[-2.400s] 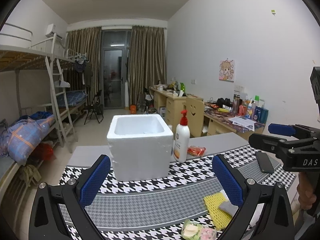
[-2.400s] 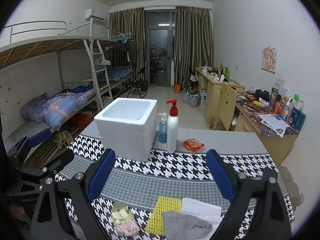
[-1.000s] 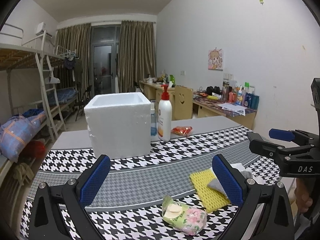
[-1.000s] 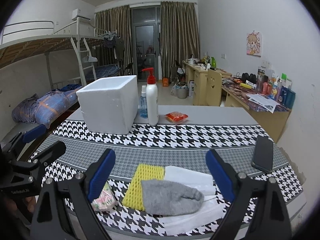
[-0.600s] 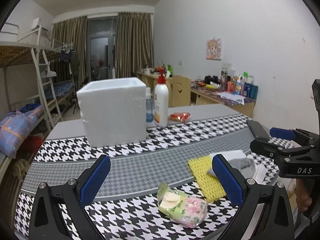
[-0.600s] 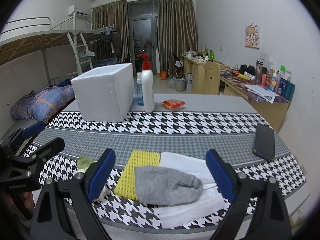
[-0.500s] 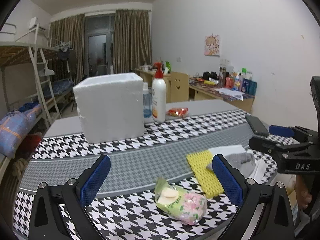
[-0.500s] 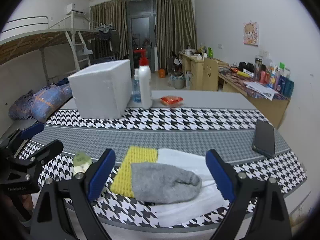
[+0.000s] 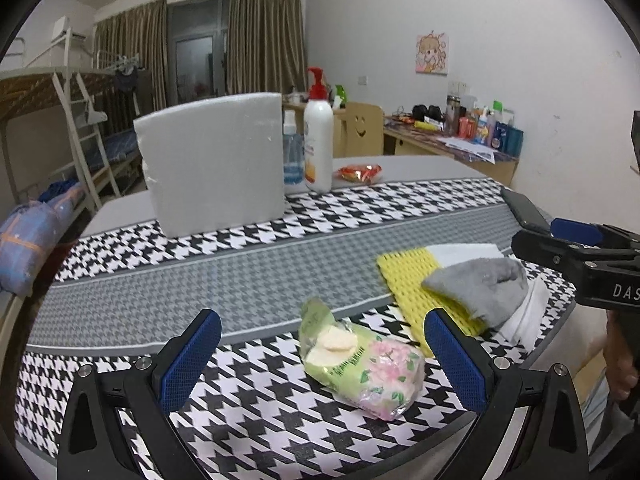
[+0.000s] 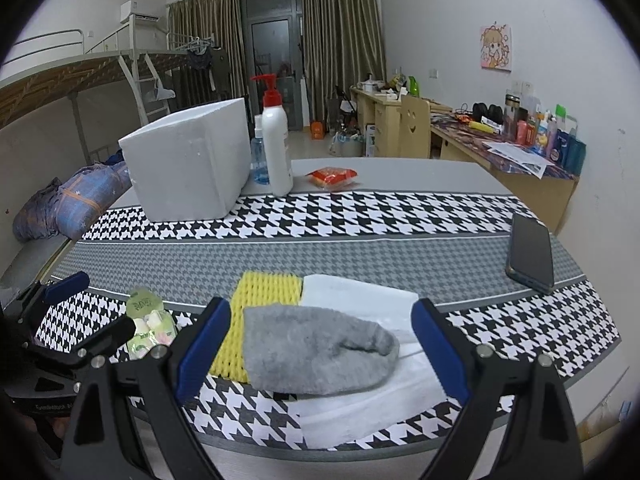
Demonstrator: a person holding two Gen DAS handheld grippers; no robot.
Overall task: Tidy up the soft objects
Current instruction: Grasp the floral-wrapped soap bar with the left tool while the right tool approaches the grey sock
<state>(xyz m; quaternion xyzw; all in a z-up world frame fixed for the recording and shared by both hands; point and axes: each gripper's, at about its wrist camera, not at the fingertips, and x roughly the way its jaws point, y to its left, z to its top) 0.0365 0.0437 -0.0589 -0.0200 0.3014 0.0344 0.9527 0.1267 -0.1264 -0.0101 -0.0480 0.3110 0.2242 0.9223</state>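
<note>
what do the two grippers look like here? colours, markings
Both alike: black angular frames with silver screws and blue textured pads on the fingers. The right gripper shows white "DAS" lettering on its body in the left wrist view; the left gripper carries small white text, unreadable. No cables visible.

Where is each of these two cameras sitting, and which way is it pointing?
Left wrist view: rides on the left claw, low over the table's near edge, looking at the green floral packet; its two blue-padded fingers show, open.
Right wrist view: rides on the right claw, aimed at the grey sock; its open fingers show.
Shared: both face the white foam box and pump bottle, and each catches the other claw at its edge.
</note>
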